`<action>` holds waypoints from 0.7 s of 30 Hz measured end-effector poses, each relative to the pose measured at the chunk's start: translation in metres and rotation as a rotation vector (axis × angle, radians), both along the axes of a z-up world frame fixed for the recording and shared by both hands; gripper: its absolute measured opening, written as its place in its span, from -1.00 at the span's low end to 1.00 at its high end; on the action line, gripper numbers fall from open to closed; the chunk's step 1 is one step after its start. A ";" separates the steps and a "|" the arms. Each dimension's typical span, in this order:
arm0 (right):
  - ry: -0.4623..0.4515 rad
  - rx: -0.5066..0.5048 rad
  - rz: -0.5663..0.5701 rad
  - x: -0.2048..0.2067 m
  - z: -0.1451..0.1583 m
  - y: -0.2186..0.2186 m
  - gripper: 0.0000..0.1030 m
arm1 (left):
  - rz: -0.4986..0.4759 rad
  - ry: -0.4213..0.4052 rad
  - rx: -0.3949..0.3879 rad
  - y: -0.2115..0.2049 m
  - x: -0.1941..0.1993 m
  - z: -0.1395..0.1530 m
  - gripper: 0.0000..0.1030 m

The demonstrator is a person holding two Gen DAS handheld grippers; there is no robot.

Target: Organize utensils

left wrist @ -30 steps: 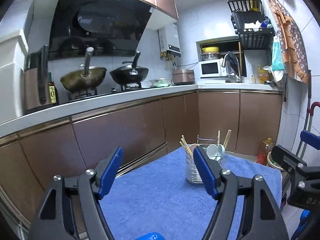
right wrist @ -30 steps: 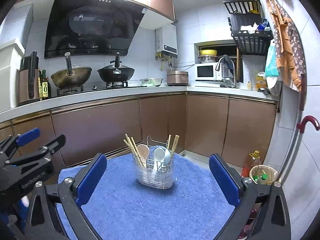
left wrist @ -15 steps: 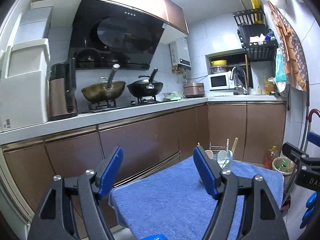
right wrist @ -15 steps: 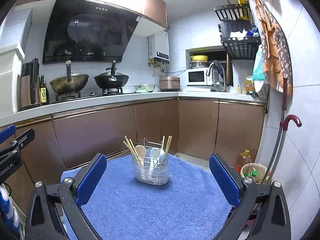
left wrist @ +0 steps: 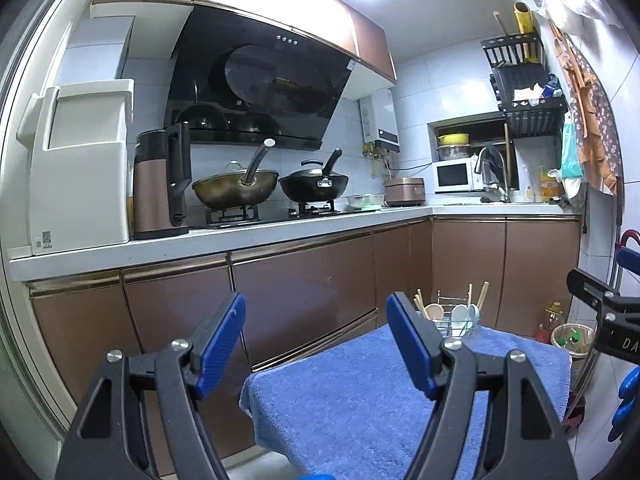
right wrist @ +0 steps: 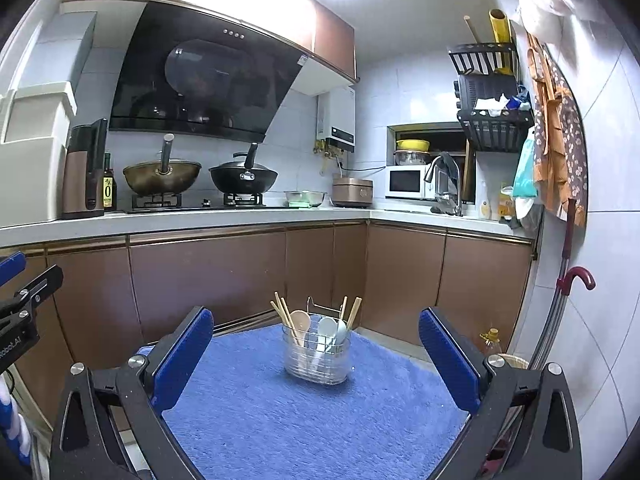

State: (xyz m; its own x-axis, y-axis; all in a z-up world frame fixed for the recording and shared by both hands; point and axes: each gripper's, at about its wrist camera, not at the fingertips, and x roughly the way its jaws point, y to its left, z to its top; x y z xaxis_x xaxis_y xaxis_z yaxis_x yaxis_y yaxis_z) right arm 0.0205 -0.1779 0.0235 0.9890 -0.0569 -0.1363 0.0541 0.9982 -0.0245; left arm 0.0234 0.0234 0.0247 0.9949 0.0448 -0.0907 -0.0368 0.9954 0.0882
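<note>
A clear utensil holder [right wrist: 317, 354] with a wire frame stands upright on the blue towel-covered table [right wrist: 280, 420]. Wooden chopsticks [right wrist: 285, 316] and pale spoons [right wrist: 327, 330] stick up out of it. From the left wrist view the same holder [left wrist: 456, 322] sits at the table's far end, partly behind one finger. My right gripper [right wrist: 316, 344] is open and empty, held back from the holder and above the towel. My left gripper [left wrist: 316, 338] is open and empty too, pulled back past the table's near-left edge. Each gripper shows at the side of the other's view.
Brown cabinets [right wrist: 224, 268] under a white counter wrap the room behind the table. Two woks [right wrist: 244, 176] rest on the stove, a kettle [left wrist: 160, 188] at left, a microwave [right wrist: 406, 182] by the sink. An umbrella [right wrist: 568, 292] and a bin [left wrist: 572, 338] stand at the right wall.
Both grippers have drawn back and risen away from the holder, which now looks smaller and farther off. Both stayed open and empty. The holder has not moved.
</note>
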 end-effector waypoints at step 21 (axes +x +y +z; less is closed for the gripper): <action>0.023 -0.009 -0.065 0.017 -0.015 -0.011 1.00 | 0.010 0.070 0.032 -0.009 0.021 -0.015 0.39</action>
